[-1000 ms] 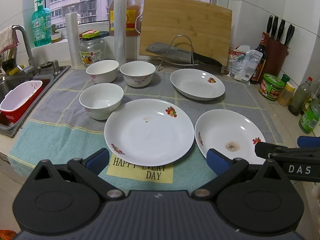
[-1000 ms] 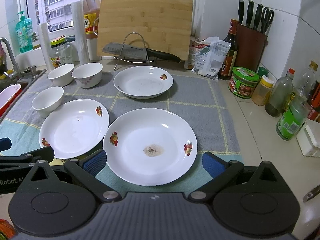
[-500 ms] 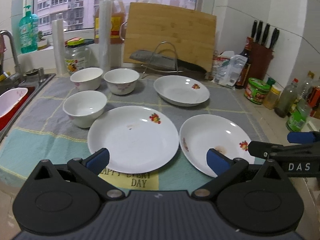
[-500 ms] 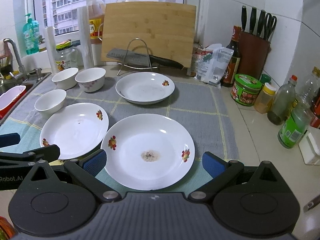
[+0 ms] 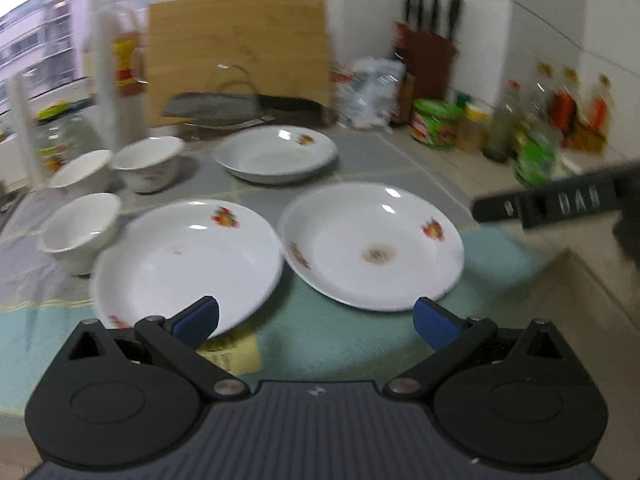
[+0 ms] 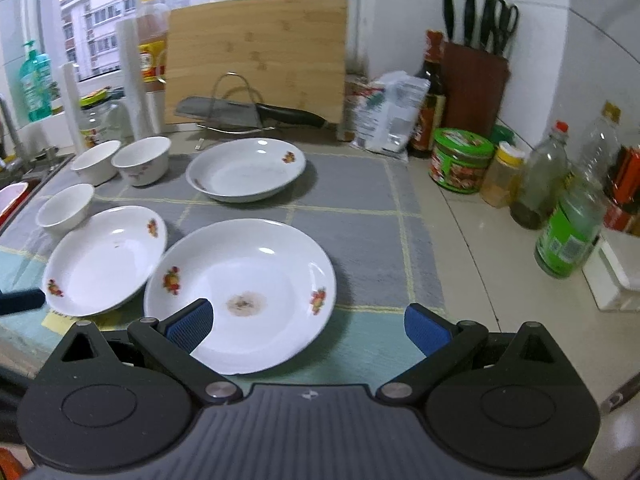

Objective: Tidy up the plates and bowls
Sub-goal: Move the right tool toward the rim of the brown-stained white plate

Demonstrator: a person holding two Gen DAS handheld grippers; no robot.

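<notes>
Three white flowered plates lie on a grey and teal mat (image 6: pixel 352 196). The near right plate (image 6: pixel 256 280) carries a brown stain, the near left plate (image 6: pixel 104 256) lies beside it, and a deeper plate (image 6: pixel 246 172) sits farther back. Three white bowls (image 6: pixel 140 160) (image 6: pixel 96 160) (image 6: pixel 64 208) stand at the left. My right gripper (image 6: pixel 308 322) is open and empty just over the stained plate's front rim. In the blurred left wrist view, my left gripper (image 5: pixel 316 318) is open and empty before the gap between the left plate (image 5: pixel 184 260) and the stained plate (image 5: pixel 372 240).
A cleaver on a wire rack (image 6: pixel 248 112) and a bamboo board (image 6: pixel 256 56) stand at the back. Jars and bottles (image 6: pixel 460 164) (image 6: pixel 568 232) line the right counter, beside a knife block (image 6: pixel 476 80). A sink edge with a red tub (image 6: pixel 12 200) is at the left.
Both grippers have swung rightward and lowered toward the near plates. The left wrist view is now motion-blurred and centred between the two near plates. Both stay open.
</notes>
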